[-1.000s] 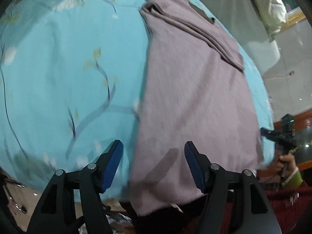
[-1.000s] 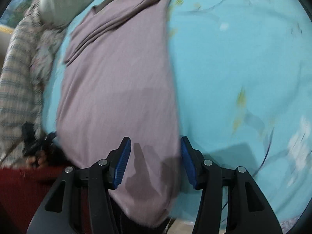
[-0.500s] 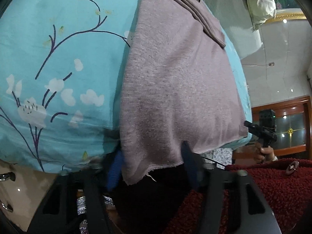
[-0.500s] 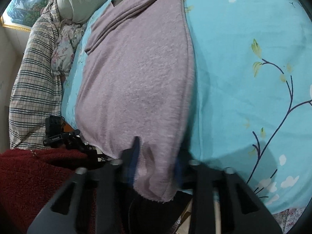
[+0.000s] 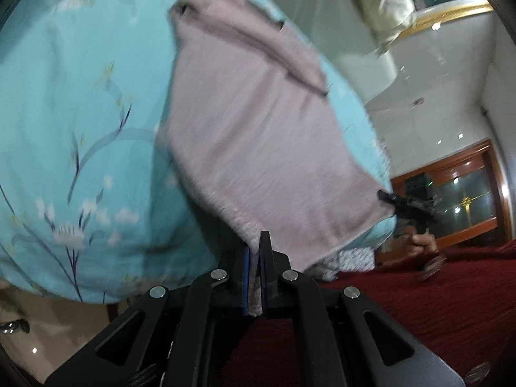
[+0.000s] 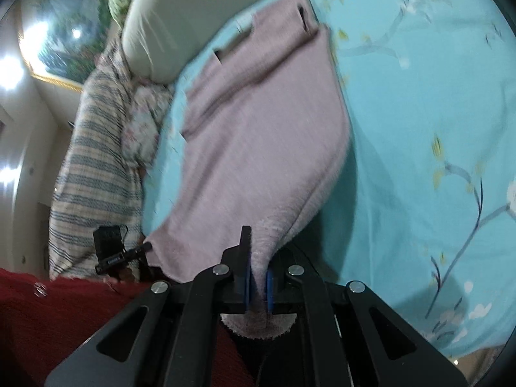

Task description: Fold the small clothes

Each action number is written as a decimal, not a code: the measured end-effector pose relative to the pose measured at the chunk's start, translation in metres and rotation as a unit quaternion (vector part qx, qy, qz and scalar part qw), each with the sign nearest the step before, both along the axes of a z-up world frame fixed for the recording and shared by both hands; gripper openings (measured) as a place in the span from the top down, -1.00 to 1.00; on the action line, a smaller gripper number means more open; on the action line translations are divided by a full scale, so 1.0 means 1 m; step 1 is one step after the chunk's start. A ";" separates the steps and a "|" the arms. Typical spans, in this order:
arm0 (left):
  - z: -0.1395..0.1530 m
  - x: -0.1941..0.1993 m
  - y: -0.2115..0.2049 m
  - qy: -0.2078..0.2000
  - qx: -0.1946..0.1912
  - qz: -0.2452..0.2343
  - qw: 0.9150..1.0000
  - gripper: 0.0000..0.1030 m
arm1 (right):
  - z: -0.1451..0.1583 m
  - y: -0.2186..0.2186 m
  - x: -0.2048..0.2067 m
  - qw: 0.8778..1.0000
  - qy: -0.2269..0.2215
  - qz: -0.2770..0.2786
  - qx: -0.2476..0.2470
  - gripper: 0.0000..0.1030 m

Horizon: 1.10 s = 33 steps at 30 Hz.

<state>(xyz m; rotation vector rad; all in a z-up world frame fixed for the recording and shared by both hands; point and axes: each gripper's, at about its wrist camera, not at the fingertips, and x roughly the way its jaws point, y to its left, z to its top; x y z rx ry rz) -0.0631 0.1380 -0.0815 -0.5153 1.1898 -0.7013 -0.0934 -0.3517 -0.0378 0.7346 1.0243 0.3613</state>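
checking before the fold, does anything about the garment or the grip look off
Nothing stands out. The pink garment lies fairly flat on the blue floral sheet, and the left claw and right claw each pinch a near hem corner.

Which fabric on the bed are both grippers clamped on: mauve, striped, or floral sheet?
The mauve knit garment. Its near hem is pinched in both the left gripper and the right gripper. The striped blanket and turquoise floral sheet lie ungripped.
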 end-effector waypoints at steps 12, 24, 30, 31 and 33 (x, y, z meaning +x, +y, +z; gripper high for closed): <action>0.090 0.072 0.019 -0.125 -0.048 0.084 0.987 0.93 | 0.075 -0.020 0.070 0.992 -0.116 -0.045 -0.011 0.85; 0.100 0.210 -0.001 -0.173 -0.026 0.168 0.970 0.94 | 0.054 -0.049 0.202 0.988 -0.104 -0.104 -0.040 0.85; 0.094 0.273 -0.009 -0.171 0.004 0.183 0.968 0.93 | 0.044 -0.058 0.262 0.990 -0.086 -0.093 -0.055 0.85; 0.091 0.284 -0.011 -0.168 0.012 0.185 0.968 0.93 | 0.042 -0.060 0.269 0.991 -0.083 -0.091 -0.056 0.85; 0.087 0.299 -0.013 -0.163 0.020 0.190 0.968 0.93 | 0.037 -0.062 0.288 0.992 -0.078 -0.084 -0.060 0.85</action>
